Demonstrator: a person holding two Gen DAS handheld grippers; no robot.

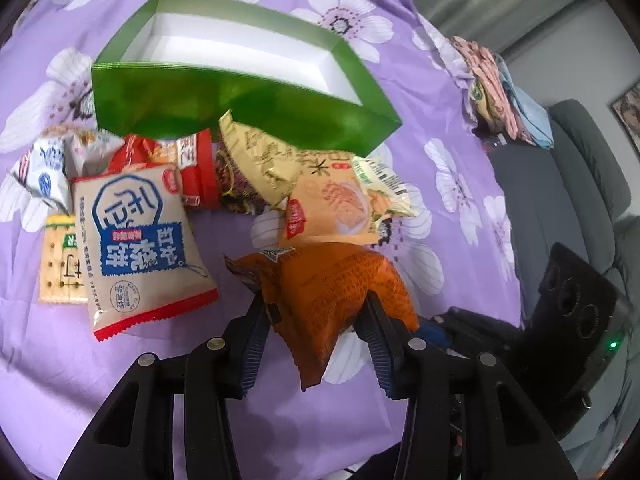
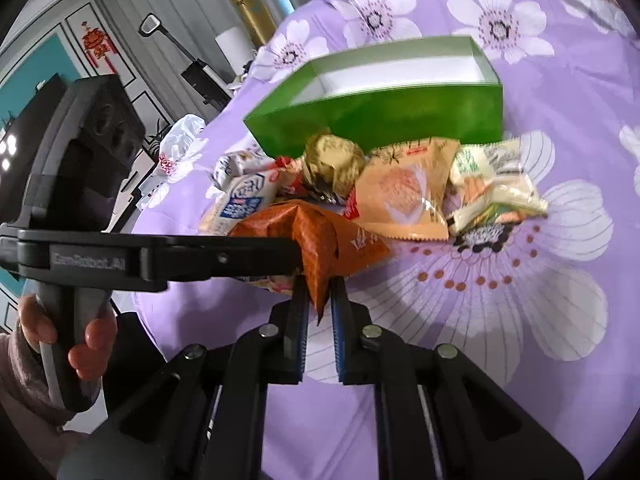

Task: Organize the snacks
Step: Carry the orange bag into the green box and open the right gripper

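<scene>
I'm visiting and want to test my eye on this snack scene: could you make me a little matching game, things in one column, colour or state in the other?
Things:
1. box
2. orange packet
3. beige packet with blue characters
4. bedsheet

Colour or state:
a. purple with white flowers
b. held between the left tool fingers and pinched by the right tool
c. green outside, white inside, no snacks visible inside
d. lying flat, red zigzag edge

Pairs: 1-c, 2-b, 3-d, 4-a

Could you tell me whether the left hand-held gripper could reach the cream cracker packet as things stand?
Probably not yet: the left hand-held gripper is shut on the orange packet; the cream cracker packet lies uncovered beside it.
</scene>
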